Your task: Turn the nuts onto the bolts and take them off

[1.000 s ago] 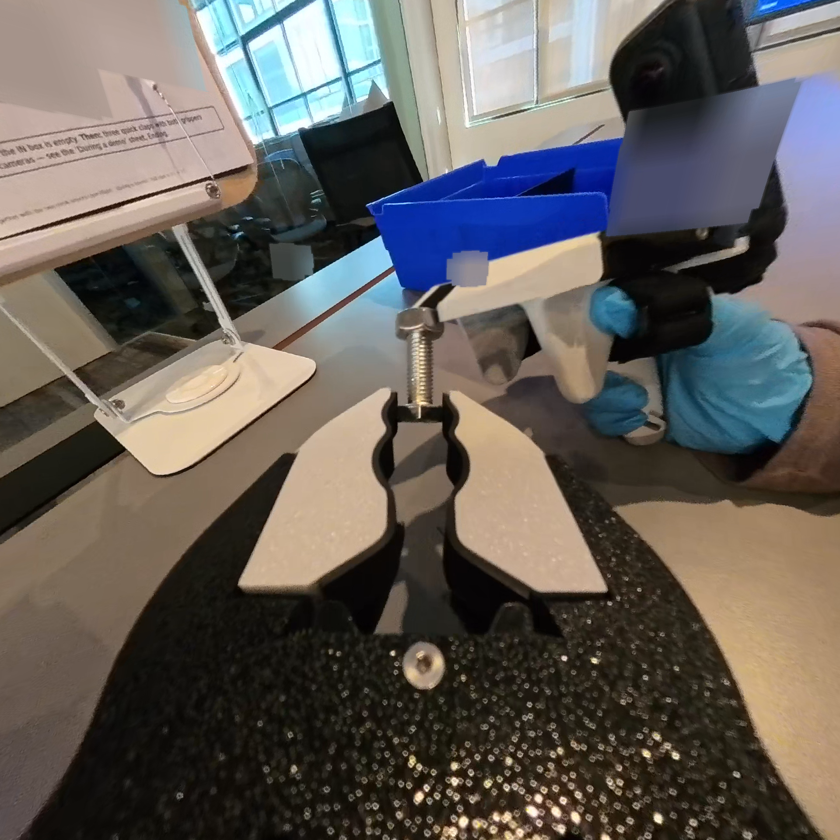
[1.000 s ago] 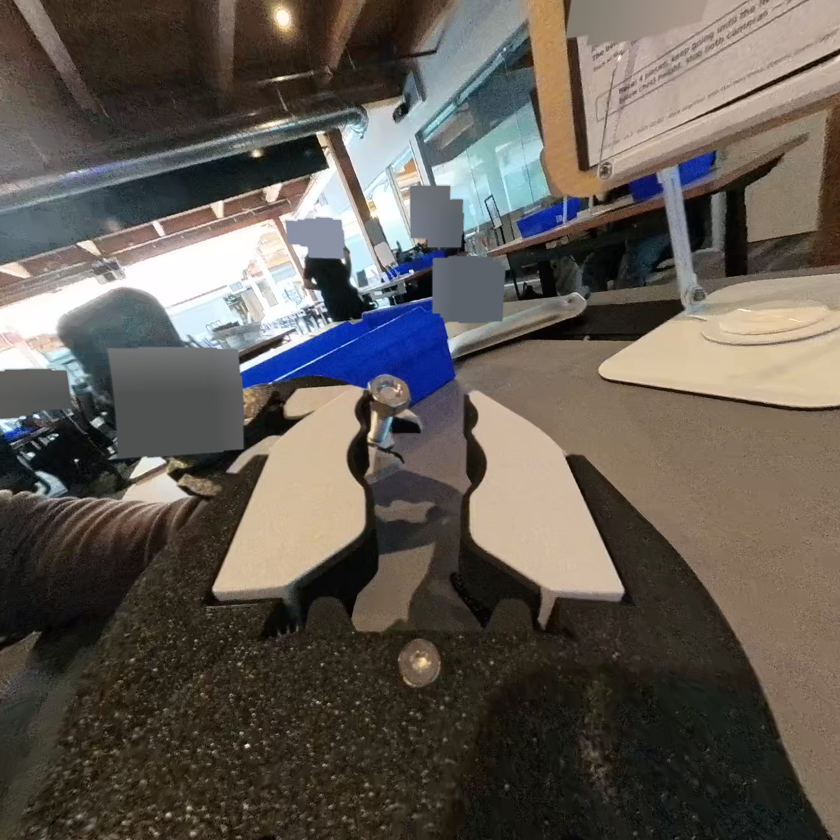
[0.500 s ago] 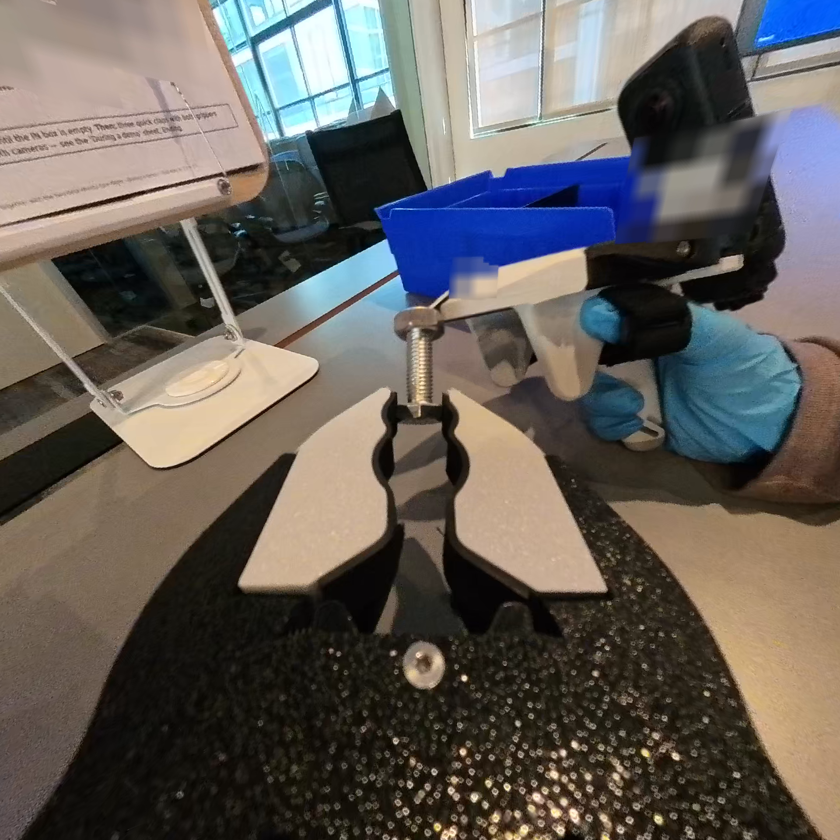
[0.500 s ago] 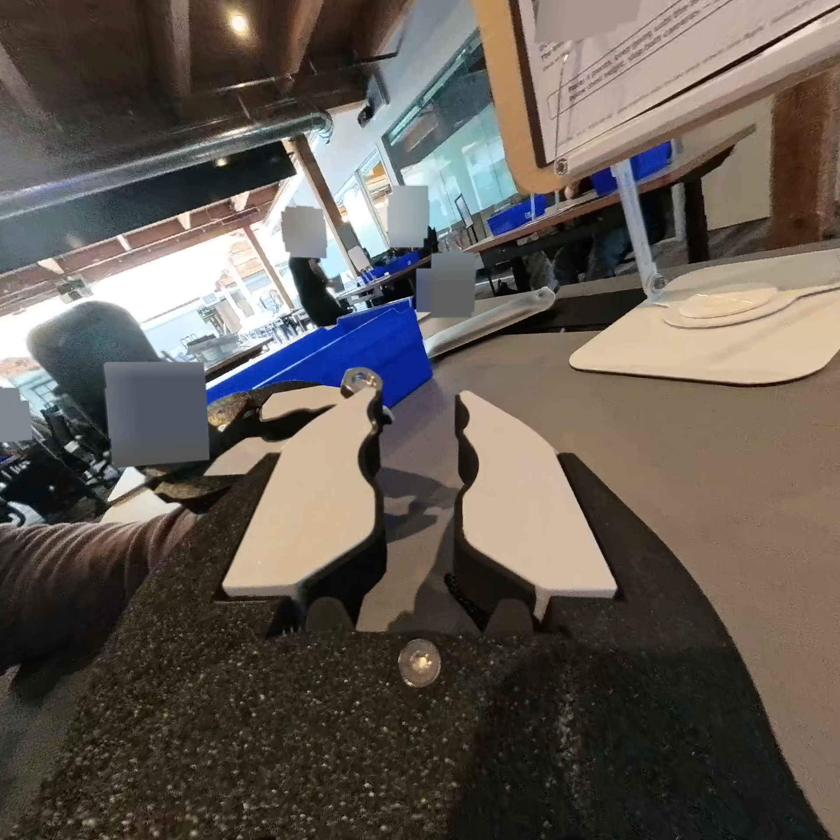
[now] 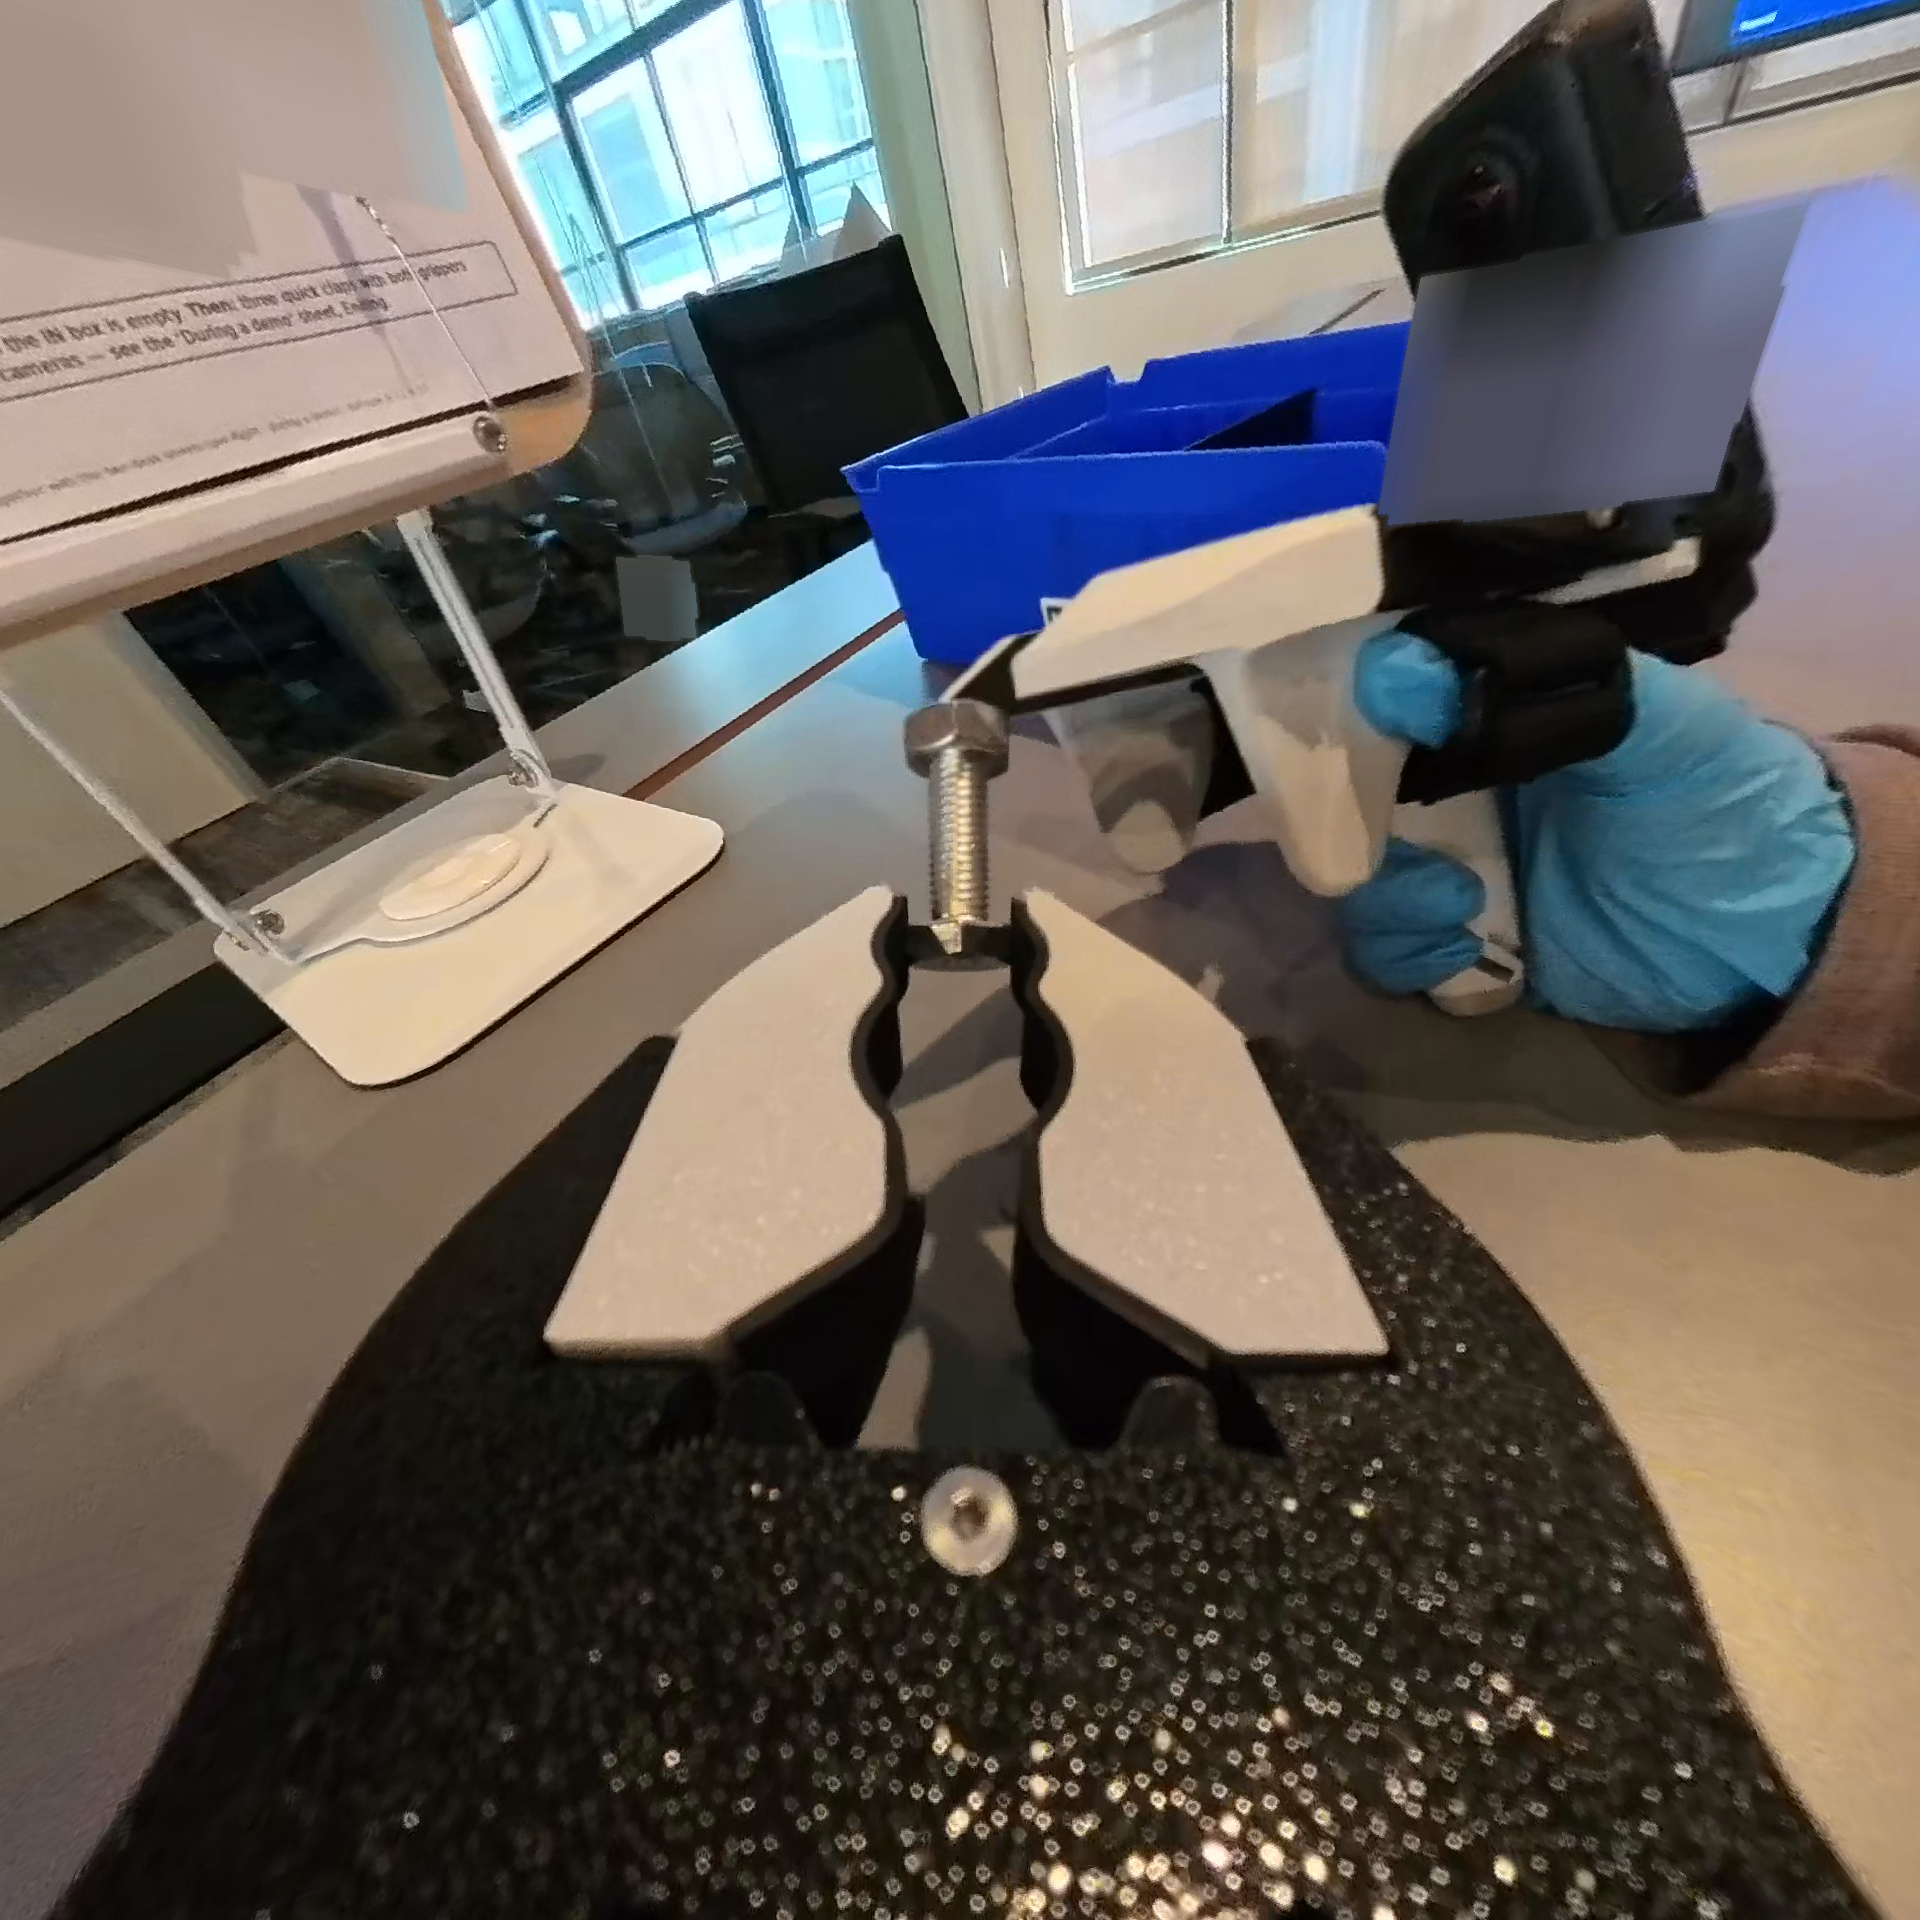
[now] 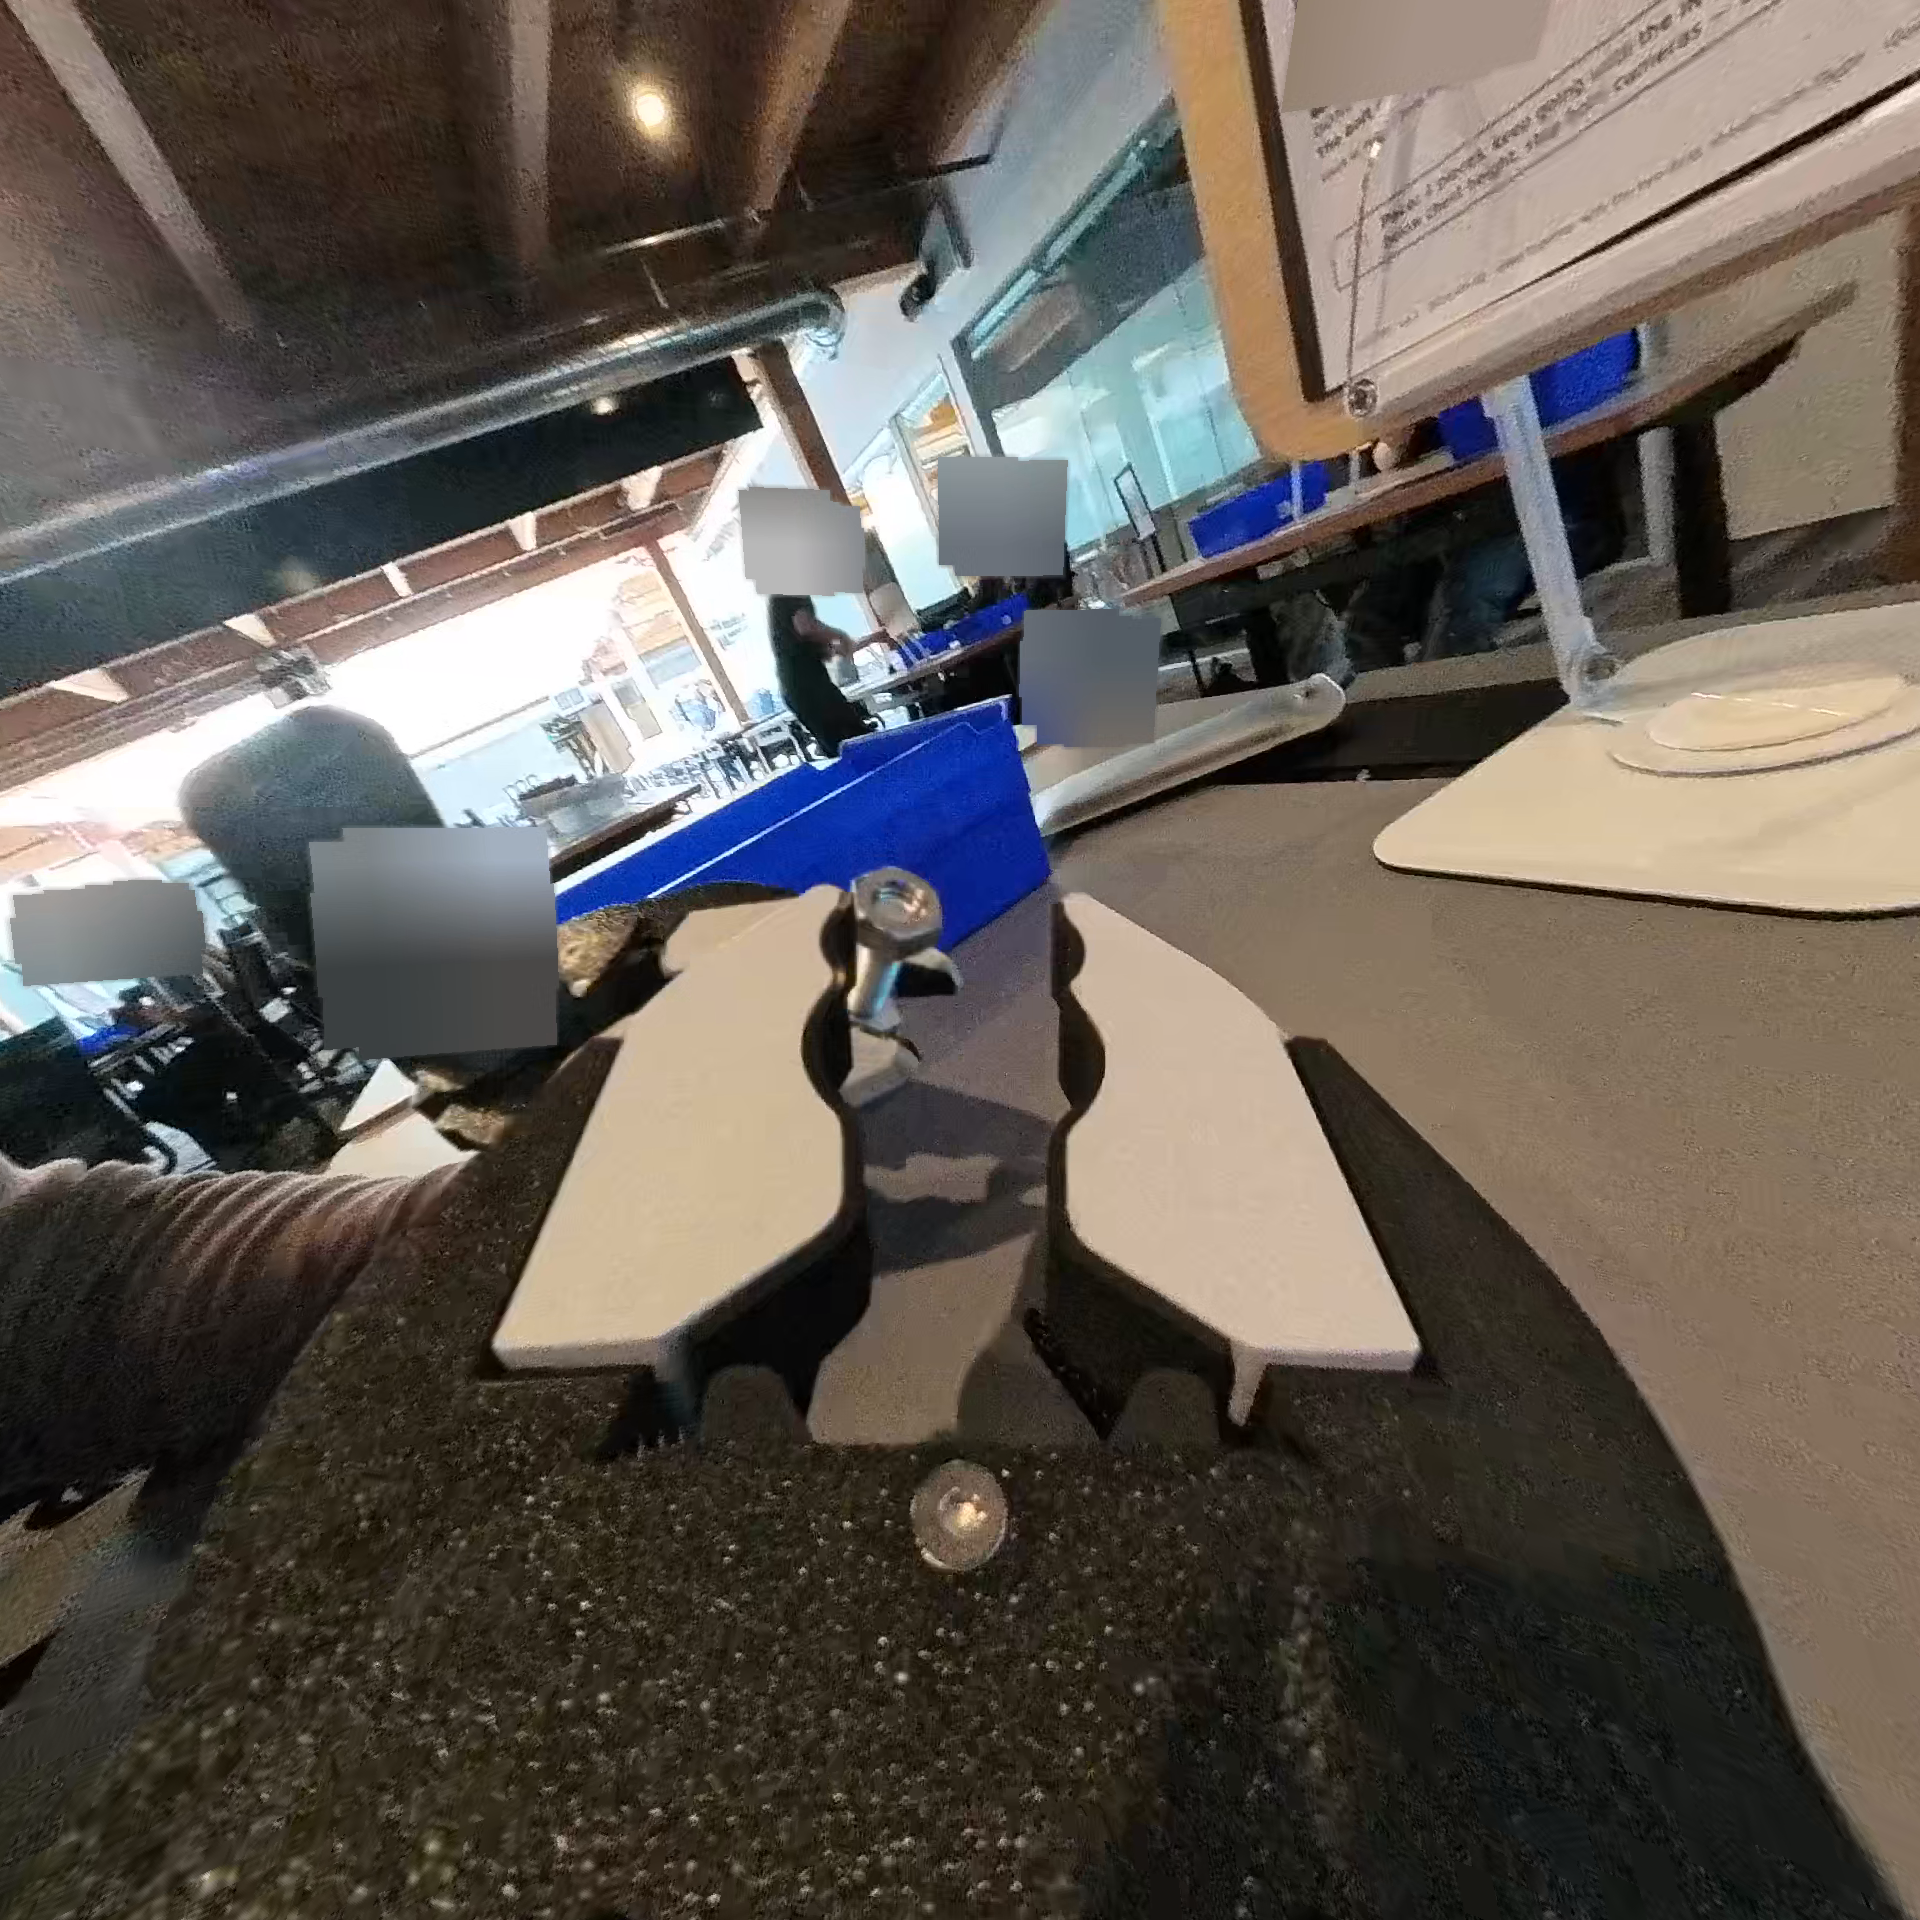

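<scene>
A silver bolt point(image 5: 956, 831) stands upright, its hex head point(image 5: 954, 732) on top. My left gripper point(image 5: 956, 940) is shut on a nut at the bolt's lower end, just above the grey table point(image 5: 187, 1299). My right gripper point(image 5: 1003, 675) comes in from the right, held by a blue-gloved hand point(image 5: 1662, 862), with its tips just above and right of the bolt head. In the right wrist view my right gripper point(image 6: 945, 925) is open, and the bolt point(image 6: 883, 956) stands between its fingers, close to the left finger point(image 6: 717, 1091). No contact with the head shows.
A blue bin point(image 5: 1122, 530) sits behind the bolt; it also shows in the right wrist view point(image 6: 862, 821). A white sign stand base point(image 5: 468, 914) with a clear post and a paper board lies to the left, and in the right wrist view point(image 6: 1683, 821) to the right. Both grippers' tips are close together, under 4 cm apart.
The right gripper swung: half a second ago the bolt head was at its left fingertip, now the bolt stands between its open fingers again. The left gripper kept its hold.
</scene>
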### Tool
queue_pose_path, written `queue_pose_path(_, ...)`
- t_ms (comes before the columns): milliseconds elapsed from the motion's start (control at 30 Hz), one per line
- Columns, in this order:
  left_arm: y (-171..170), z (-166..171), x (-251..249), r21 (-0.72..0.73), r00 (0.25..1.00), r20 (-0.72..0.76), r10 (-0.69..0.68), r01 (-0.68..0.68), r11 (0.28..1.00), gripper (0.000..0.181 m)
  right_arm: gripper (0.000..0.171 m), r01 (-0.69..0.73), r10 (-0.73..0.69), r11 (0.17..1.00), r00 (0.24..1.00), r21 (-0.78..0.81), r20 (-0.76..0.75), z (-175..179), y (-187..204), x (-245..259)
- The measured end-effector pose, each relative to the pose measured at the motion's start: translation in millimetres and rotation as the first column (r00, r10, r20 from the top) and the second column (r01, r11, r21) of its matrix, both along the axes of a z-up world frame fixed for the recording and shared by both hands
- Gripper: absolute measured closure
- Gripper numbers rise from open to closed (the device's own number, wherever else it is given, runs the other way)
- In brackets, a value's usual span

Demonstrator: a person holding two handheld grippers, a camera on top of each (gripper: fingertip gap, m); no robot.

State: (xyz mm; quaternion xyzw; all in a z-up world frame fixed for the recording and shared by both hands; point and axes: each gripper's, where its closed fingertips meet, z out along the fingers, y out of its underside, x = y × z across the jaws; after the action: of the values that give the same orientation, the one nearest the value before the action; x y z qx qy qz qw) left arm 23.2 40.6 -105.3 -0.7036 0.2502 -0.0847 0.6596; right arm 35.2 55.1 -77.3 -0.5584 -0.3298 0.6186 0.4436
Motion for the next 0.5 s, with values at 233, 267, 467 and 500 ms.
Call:
queue_pose_path(233, -0.5, 3.2, -3.7, 0.018, 1.000, 0.009, 0.015, -0.016, 1.000, 0.163, 0.142, 0.043, -0.042, 0.999, 0.999, -0.030, 0.034, -6.3, 7.8, 0.6)
queue_pose_path(267, -0.2, 2.8, -4.1, 0.013, 1.000, 0.016, 0.015, -0.015, 1.000, 0.163, 0.141, 0.044, -0.043, 0.998, 0.999, -0.034, 0.017, -4.1, 8.8, 2.4)
queue_pose_path(467, -0.5, 2.1, -0.9, 0.025, 1.000, -0.021, 0.017, -0.016, 1.000, 0.163, 0.134, -0.019, 0.019, 1.000, 1.000, -0.020, 0.014, -3.0, -0.9, -2.7)
queue_pose_path(500, -0.3, 2.4, -2.7, 0.027, 0.999, -0.022, 0.027, -0.027, 0.999, 0.163, 0.134, -0.001, 0.002, 1.000, 1.000, -0.024, 0.027, -4.9, 1.6, -2.3)
